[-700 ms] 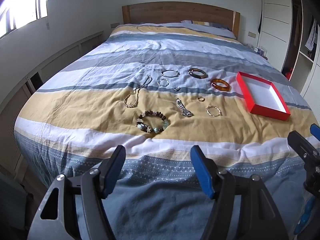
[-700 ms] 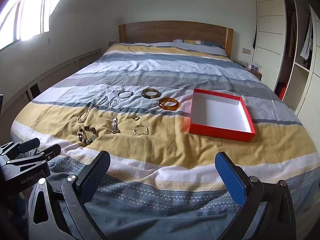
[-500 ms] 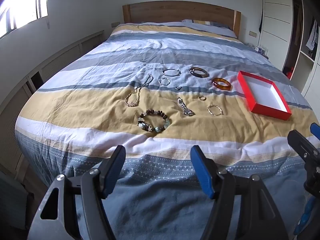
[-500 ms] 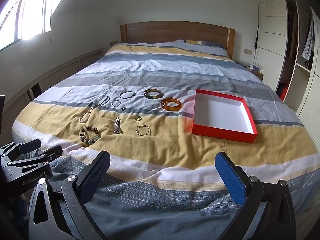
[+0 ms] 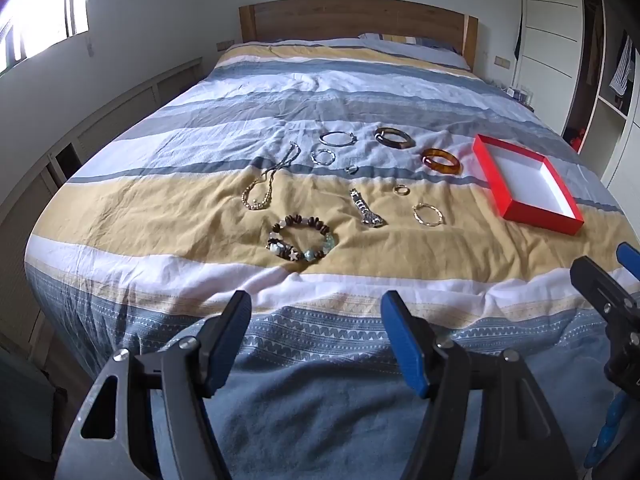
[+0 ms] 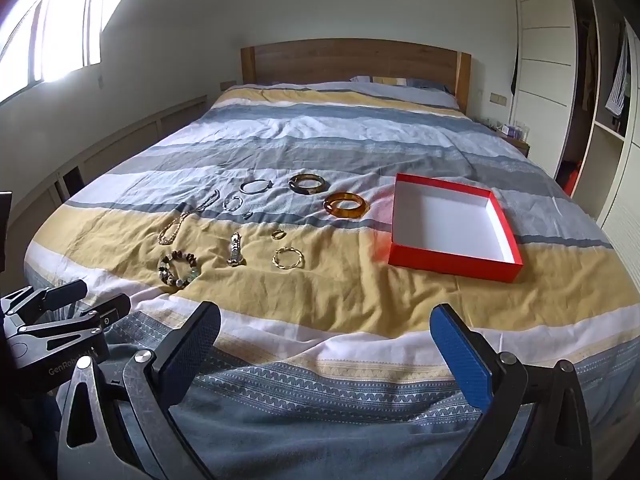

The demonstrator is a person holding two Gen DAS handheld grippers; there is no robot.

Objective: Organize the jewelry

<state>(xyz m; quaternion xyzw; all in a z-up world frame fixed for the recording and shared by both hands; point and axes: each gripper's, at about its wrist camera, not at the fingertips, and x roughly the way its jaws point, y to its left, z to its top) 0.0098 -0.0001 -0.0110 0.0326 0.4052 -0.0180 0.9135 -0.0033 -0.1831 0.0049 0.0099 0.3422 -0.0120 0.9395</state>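
Several pieces of jewelry lie spread on a striped bedspread (image 5: 160, 216): a beaded bracelet (image 5: 301, 242), a silver watch (image 5: 366, 212), a gold chain (image 5: 260, 194), a gold hoop (image 5: 428, 214), an amber bangle (image 5: 441, 161) and a dark bangle (image 5: 394, 138). To their right sits an empty red box (image 5: 536, 208) with a white inside (image 6: 448, 220). My left gripper (image 5: 316, 316) hangs open above the foot of the bed, short of the beaded bracelet (image 6: 179, 268). My right gripper (image 6: 326, 334) stands wide open, nothing between its fingers, short of the box.
A wooden headboard (image 6: 352, 60) and pillows close the far end. White wardrobes (image 6: 548, 60) with hanging clothes stand on the right, a window (image 6: 60, 28) and low panelling on the left. The left gripper's side (image 6: 60, 320) shows at the right wrist view's lower left.
Both views have tilted slightly and crept toward the bed; the jewelry and box sit a little lower and larger in frame. Both grippers stay open.
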